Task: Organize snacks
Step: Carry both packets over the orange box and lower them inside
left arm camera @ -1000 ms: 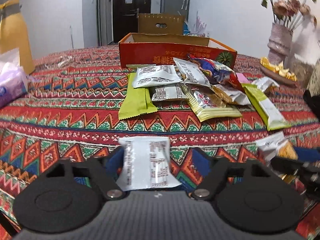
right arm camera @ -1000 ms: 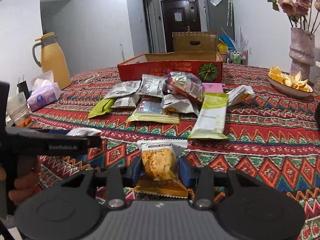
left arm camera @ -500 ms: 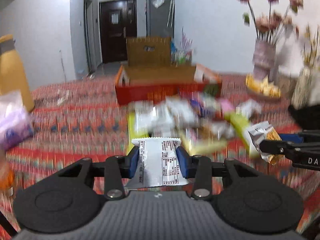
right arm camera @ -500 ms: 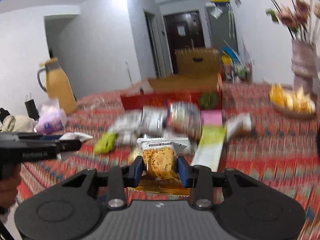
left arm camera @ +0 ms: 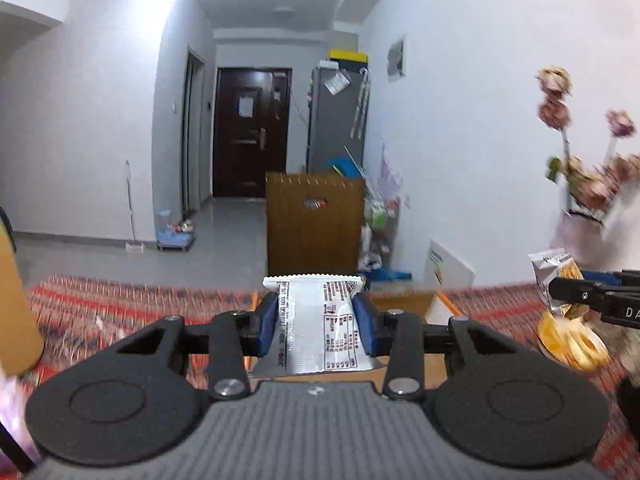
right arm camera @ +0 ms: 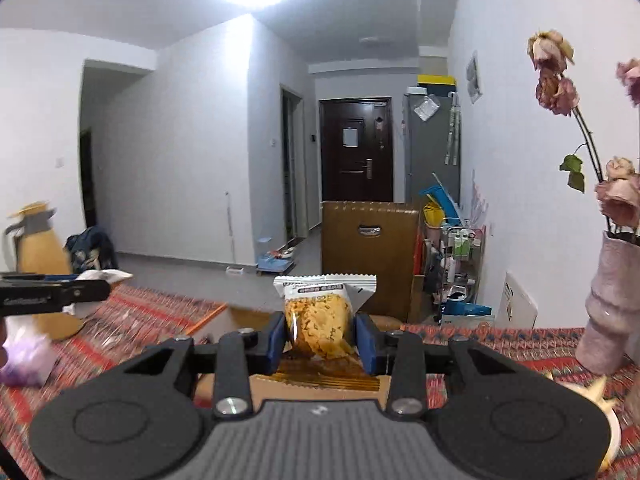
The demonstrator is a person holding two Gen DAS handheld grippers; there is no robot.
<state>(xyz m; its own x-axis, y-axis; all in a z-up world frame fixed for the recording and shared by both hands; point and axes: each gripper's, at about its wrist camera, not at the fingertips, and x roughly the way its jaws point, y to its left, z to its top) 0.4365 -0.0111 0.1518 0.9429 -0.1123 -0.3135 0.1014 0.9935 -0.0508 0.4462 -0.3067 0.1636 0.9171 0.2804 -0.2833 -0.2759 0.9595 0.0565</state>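
Left gripper (left arm camera: 316,320) is clamped on a silver packet (left arm camera: 320,324), blue pads (left arm camera: 267,326) pressing into both sides of the crinkly foil. The packet stands upright, flat and rectangular, with a serrated top seal and black print running sideways down its face. It is held up off the patterned tablecloth (left arm camera: 100,304), a woven red cloth with zigzag bands, blurred here.

Over on the right gripper (right arm camera: 320,338), the jaws are squeezed onto a cookie packet (right arm camera: 320,316): clear film over a rough, golden, crumbly biscuit, white crimped seal on top, shiny amber foil below. It too sits upright between the blue pads (right arm camera: 366,344), lifted above the brown cardboard box (right arm camera: 236,320), whose plain open flap shows just under and behind it.

From the left camera, that same cookie packet (left arm camera: 558,280) shows far right, pinched in the other black tool, near a plate of yellow chips (left arm camera: 572,340).

A ribbed pinkish vase (right arm camera: 608,312) with dried roses stands at the right, a smooth yellow jug (right arm camera: 38,256) at the left.
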